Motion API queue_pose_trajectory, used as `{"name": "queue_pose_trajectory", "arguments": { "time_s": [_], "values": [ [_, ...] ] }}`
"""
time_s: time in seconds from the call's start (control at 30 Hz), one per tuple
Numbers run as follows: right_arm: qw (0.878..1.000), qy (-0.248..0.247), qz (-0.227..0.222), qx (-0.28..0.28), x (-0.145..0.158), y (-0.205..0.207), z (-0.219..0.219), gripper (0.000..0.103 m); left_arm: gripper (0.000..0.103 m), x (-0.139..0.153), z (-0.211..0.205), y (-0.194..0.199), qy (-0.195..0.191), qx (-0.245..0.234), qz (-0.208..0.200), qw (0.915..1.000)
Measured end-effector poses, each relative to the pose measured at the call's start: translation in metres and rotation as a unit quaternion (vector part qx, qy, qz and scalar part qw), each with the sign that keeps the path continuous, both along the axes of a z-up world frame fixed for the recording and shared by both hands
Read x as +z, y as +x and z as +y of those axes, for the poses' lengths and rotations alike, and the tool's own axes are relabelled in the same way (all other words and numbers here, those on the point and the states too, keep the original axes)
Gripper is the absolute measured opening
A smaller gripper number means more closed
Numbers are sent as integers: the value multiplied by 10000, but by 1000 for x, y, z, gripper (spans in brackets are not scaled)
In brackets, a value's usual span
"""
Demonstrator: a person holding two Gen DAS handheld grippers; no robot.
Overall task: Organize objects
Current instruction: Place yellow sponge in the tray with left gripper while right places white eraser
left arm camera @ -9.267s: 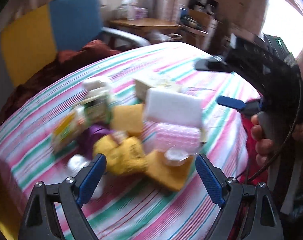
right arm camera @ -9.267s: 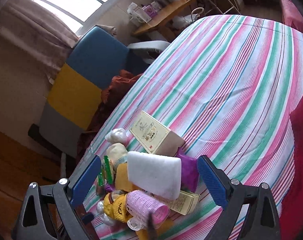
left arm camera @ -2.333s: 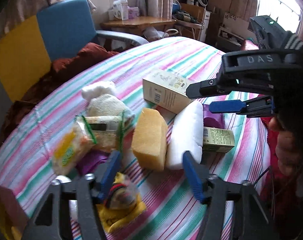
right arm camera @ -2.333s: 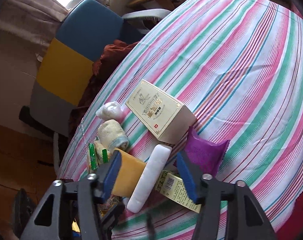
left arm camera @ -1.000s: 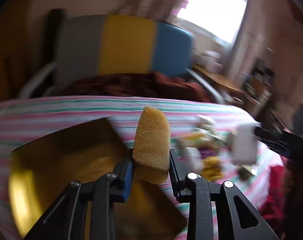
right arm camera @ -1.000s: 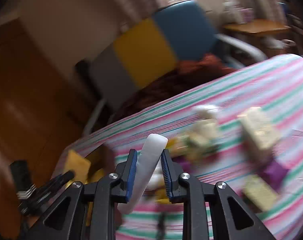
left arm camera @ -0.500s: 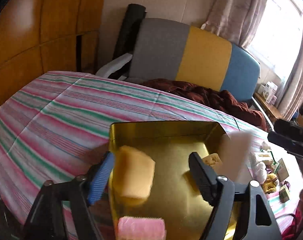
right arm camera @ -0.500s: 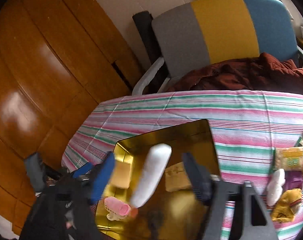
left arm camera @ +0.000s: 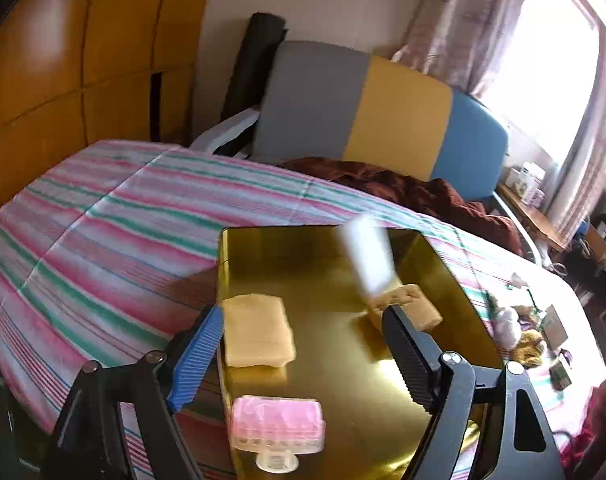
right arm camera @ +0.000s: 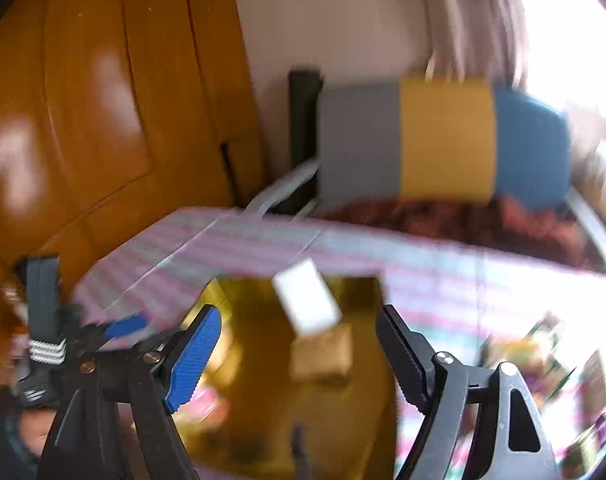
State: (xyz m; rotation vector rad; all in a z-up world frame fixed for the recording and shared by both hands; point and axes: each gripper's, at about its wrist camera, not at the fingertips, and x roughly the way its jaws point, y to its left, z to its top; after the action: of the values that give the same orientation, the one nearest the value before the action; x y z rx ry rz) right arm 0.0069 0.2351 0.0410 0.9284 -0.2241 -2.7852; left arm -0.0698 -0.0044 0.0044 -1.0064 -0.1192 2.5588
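The left tongs (left arm camera: pixel 303 340) stand wide apart over a golden tray (left arm camera: pixel 343 432) and grip nothing; their jaws have just been opening. Between them, but touching neither pad, a yellow sponge (left arm camera: pixel 258 332) lies flat on the tray floor, close to the tray's left wall. A second, browner sponge (left arm camera: pixel 413 308) lies further right in the tray, partly behind the right finger. At the near edge of the tray lies a pink hair roller (left arm camera: pixel 277 424) with a small clear cap in front of it. A white sponge (left arm camera: pixel 367 260) is seen blurred above the tray, tilted, with no tongs touching it; whether it already touches the browner sponge below I cannot tell. The right tongs (right arm camera: pixel 299 354) are also wide and empty, their jaws have just been opening too, and the white sponge (right arm camera: pixel 306 300) is in the air in front of them, over the tray (right arm camera: pixel 263 400). The tray rests on a desk with a striped cloth (left arm camera: pixel 103 240). At the far right of the cloth some small things remain in a group (left arm camera: pixel 523 332), too small to name. Behind the desk there is a chair (left arm camera: pixel 383 120) in grey, yellow and blue.
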Motion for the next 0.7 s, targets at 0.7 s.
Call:
{"name": "queue_pose_trajectory", "arguments": {
  "time_s": [0.7],
  "values": [
    [9904, -1183, -451, -560, -30, 65, 98, 103, 89, 10, 48, 42, -59, -898, -74, 9959]
  ]
}}
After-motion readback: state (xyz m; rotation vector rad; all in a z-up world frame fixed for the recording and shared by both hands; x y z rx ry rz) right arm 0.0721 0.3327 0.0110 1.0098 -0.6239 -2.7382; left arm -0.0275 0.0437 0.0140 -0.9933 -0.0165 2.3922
